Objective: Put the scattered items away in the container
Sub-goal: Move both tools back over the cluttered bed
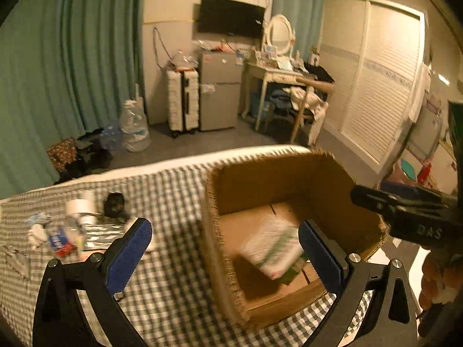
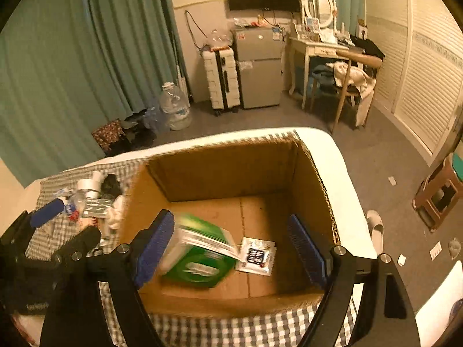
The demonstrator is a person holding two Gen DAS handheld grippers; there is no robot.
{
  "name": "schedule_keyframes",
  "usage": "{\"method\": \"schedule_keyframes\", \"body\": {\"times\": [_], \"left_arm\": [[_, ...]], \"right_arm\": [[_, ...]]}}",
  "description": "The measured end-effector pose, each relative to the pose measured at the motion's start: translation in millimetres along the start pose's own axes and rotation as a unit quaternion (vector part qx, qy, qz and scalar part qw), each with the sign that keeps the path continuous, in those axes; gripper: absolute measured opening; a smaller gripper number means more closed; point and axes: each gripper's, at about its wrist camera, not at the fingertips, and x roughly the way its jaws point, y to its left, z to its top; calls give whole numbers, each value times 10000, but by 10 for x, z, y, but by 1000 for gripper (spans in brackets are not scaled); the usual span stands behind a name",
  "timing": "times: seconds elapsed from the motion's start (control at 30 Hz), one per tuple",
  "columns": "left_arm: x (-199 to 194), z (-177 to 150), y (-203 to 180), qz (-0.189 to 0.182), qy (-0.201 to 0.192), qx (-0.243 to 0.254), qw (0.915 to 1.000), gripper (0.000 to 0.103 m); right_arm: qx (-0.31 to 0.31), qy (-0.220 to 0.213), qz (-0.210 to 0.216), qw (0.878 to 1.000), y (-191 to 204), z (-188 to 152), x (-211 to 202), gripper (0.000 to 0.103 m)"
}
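Observation:
An open cardboard box stands on the checked bedcover. In the right wrist view my right gripper is open over the box. A blurred green and white pack lies just beside its left pad, clear of the right one. A small white sachet rests on the box floor. My left gripper is open wide at the box's left wall with nothing between its pads. The pack shows inside the box. Left of the box lie a tape roll, a bottle and a foil packet.
The right gripper's body reaches over the box's right rim. Beyond the bed are a white suitcase, a small fridge, a dressing table with a chair and water jugs. A slipper and a stool are on the floor.

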Motion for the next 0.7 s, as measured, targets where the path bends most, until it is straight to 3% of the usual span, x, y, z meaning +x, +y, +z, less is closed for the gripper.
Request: {"method": "schedule_keyframes", "body": {"times": [0.2,0.4,0.53,0.7], "left_arm": [[-662,98,564,268,-263,-237,9990,103],[-1309,83,1293,899,-575,-246,9940,103],[-1580,-40,1784,1315,-657,-410,9883,103],[-1652,-332,2345,1598,-593,-708,9828,103]], "right_arm": [[-327,-275,185,9989,494,18,-472,82],[-507,-470,748,9948,1220,-60,-805,82],[-602,-466,1098,9910,1710,-166,-826,82],[-807,-281,1475,9854,2326,-302,-634,82]]}}
